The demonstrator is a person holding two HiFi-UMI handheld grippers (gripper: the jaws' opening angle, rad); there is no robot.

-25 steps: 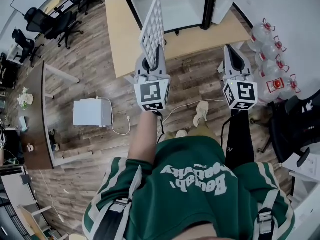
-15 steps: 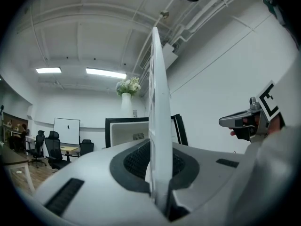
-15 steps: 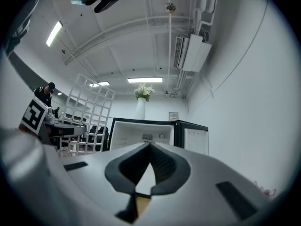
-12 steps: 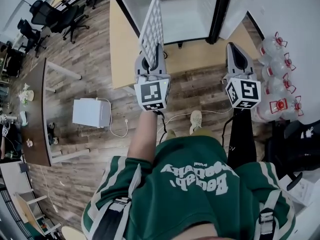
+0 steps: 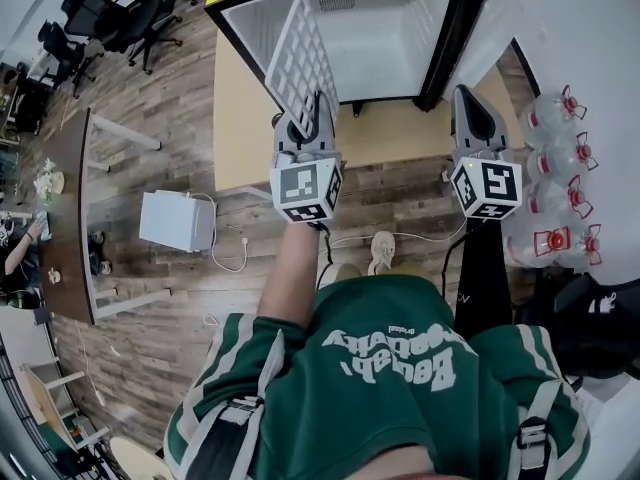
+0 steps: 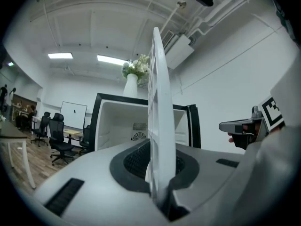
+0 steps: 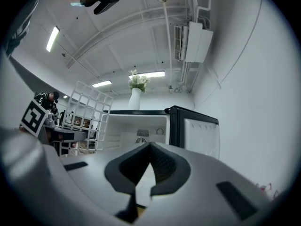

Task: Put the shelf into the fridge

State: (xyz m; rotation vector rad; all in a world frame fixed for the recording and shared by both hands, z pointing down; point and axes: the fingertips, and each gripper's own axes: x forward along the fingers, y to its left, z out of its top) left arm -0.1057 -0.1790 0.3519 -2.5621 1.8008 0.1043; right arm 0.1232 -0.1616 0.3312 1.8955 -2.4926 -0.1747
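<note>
Shelf, a white grid, is standing on edge, with the left tongs clenching its lower edge between their pads. It is rising up and away from those tongs, in front of the left side of the open fridge. The right tongs are pinching shut on nothing, well apart from the shelf to its right and pointing toward the fridge door.

The wood floor carries a pale board on the far side with the fridge standing on it, a white box on the left, and water jugs on the right.
</note>
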